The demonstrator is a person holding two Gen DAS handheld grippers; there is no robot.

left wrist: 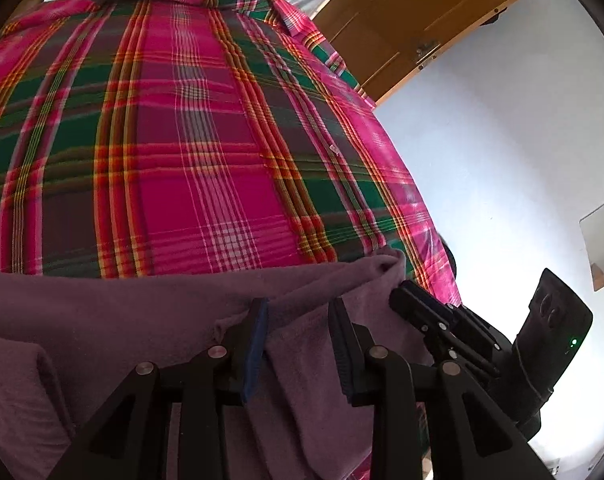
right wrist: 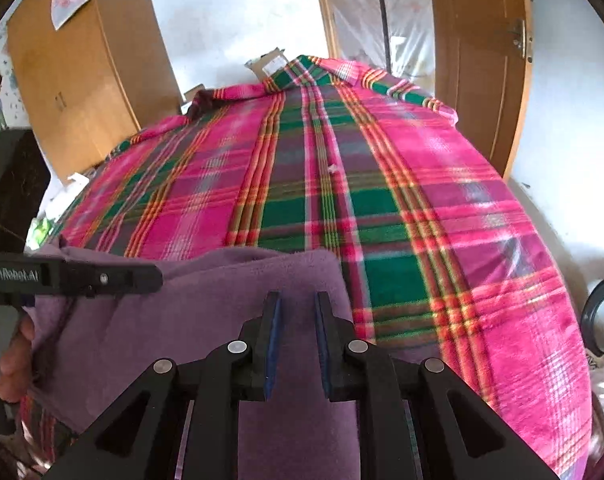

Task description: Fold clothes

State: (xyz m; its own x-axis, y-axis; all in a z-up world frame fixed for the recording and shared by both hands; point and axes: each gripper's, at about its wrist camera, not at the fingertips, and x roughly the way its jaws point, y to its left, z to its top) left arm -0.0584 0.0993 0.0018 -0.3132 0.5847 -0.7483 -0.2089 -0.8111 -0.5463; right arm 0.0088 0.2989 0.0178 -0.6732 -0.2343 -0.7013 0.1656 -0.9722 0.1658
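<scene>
I see the purple garment (left wrist: 142,320) lying under both grippers, left gripper (left wrist: 300,344) and right gripper (right wrist: 298,340), jaws spread, on the plaid blanket (right wrist: 421,200).

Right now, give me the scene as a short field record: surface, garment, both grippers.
surface: plaid blanket, pink, green and red, spread flat
garment: purple cloth, lying at the near edge of the blanket
left gripper: jaws apart, over the purple cloth, fabric bunched between the fingers
right gripper: jaws apart, over the cloth near its right edge
gripper positions: side by side, each visible in the other's view
background: wooden door, wooden cabinet, white wall
</scene>
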